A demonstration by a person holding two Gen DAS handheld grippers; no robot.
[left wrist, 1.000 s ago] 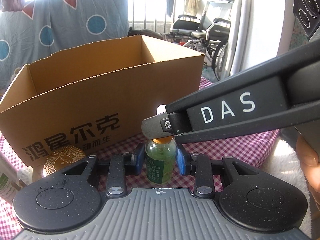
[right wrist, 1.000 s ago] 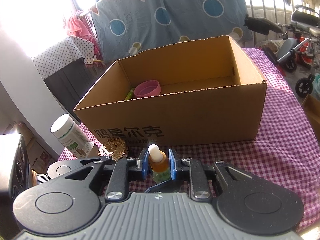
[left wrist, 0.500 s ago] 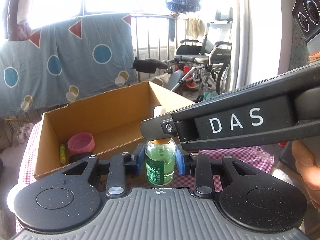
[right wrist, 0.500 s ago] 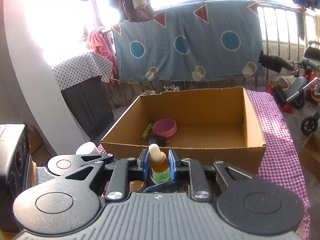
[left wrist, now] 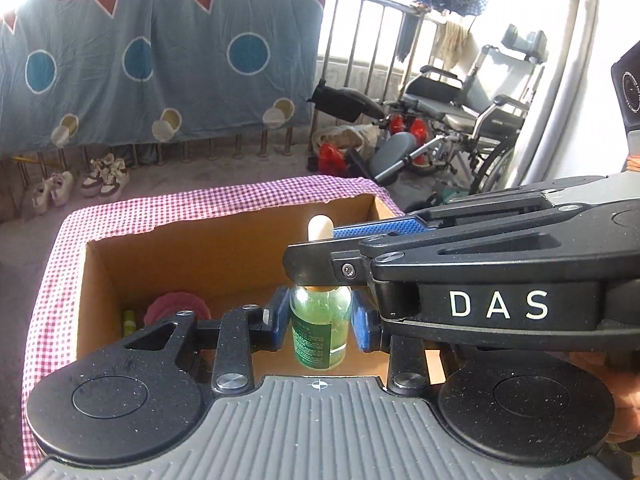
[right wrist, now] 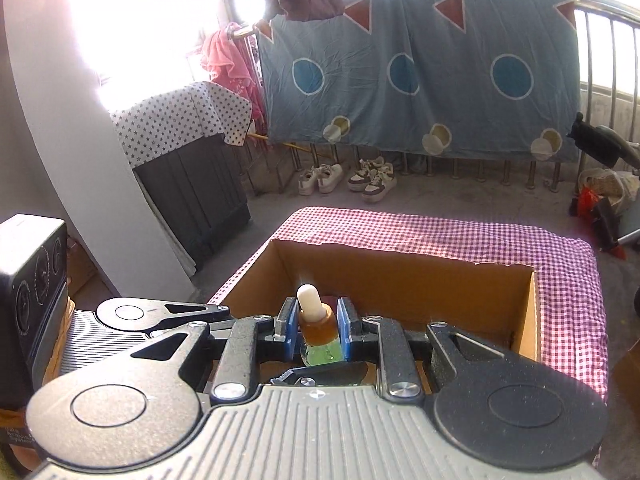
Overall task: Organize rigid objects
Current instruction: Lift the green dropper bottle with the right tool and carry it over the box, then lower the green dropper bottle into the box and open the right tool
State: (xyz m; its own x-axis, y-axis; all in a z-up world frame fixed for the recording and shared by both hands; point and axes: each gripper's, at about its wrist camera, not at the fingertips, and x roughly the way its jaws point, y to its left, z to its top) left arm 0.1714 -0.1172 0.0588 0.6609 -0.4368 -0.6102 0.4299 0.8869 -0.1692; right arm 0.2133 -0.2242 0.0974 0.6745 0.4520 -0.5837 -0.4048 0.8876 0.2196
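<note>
Your right gripper (right wrist: 313, 333) clamps the dropper bottle (left wrist: 319, 328) at its amber neck; your left gripper (left wrist: 320, 317) pads sit at the glass body, contact unclear. Bottle hangs over the cardboard box (right wrist: 400, 280). Your right finger hides its collar. Pink bowl (left wrist: 168, 307) half hidden.

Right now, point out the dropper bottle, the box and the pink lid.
dropper bottle (left wrist: 320, 330): left wrist view, on its green glass body.
box (right wrist: 400, 276): right wrist view, on the inner face of its far wall.
pink lid (left wrist: 176, 306): left wrist view, on its top, inside the box.
</note>
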